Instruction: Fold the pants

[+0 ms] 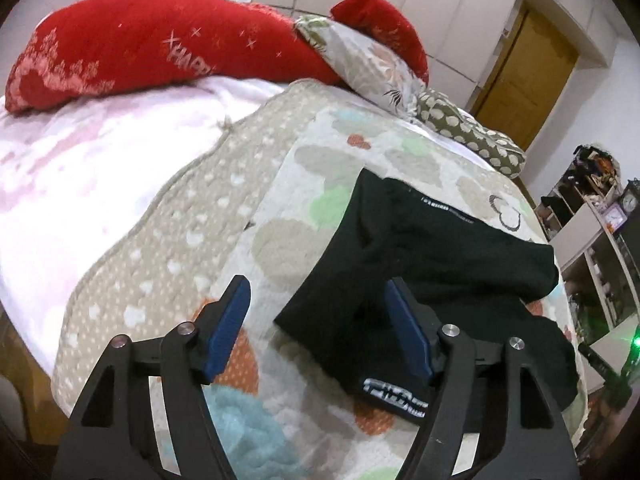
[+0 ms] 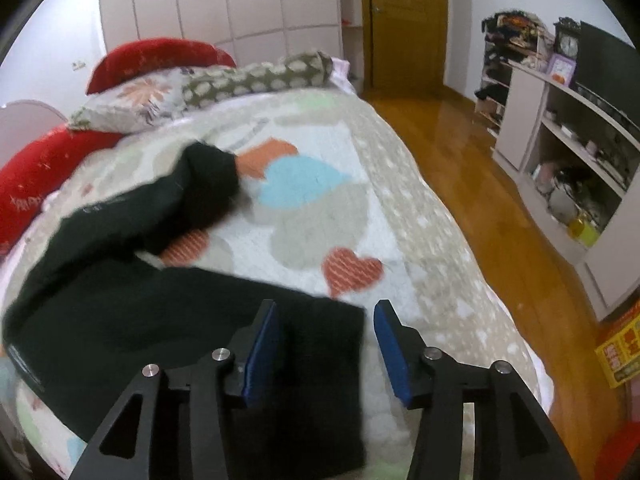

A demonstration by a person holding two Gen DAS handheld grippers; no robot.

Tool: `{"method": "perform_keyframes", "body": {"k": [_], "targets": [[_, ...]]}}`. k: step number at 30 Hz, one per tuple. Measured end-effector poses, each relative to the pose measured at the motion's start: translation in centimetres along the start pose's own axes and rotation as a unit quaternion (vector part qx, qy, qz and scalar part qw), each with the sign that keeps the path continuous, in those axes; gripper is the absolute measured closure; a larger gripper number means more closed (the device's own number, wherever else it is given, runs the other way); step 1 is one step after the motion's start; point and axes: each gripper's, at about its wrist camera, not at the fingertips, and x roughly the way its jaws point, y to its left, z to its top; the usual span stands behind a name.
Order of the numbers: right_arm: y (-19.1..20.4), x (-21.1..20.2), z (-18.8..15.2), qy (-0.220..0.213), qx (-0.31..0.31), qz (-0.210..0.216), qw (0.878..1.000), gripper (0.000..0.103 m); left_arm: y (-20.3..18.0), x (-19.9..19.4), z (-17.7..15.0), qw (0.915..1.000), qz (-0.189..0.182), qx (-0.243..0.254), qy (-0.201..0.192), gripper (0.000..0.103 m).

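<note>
Black pants lie rumpled on the heart-patterned quilt of a bed. In the left wrist view my left gripper is open above the pants' near left corner, with a white logo patch by its right finger. In the right wrist view the pants spread from the lower left up toward the middle. My right gripper is open over their near right edge, empty. Its left finger hovers above the black cloth, its right finger above the quilt.
Red pillows and a floral pillow lie at the head of the bed. A white sheet shows left of the quilt. Wooden floor, a shelf unit and a door lie to the right.
</note>
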Motion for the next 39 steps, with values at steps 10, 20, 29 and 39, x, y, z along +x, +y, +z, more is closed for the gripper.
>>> {"method": "perform_keyframes", "body": {"k": [10, 20, 29, 39], "targets": [[6.6, 1.8, -0.7, 0.016, -0.044, 0.093, 0.995, 0.055, -4.7, 3.5, -1.8, 0.9978, -0.024, 0.043, 0.044, 0.033], [8.0, 4.1, -1.2, 0.047, -0.06, 0.102, 0.992, 0.054, -4.0, 5.7, -2.0, 0.9963, -0.022, 0.038, 0.074, 0.033], [7.8, 5.9, 0.1, 0.033, -0.031, 0.122, 0.992, 0.054, -4.4, 9.2, 5.1, 0.9948, -0.027, 0.061, 0.076, 0.024], [9.3, 6.6, 2.6, 0.022, -0.066, 0.095, 0.993, 0.054, -6.1, 14.4, 7.6, 0.9914, 0.011, 0.098, 0.086, 0.024]]}}
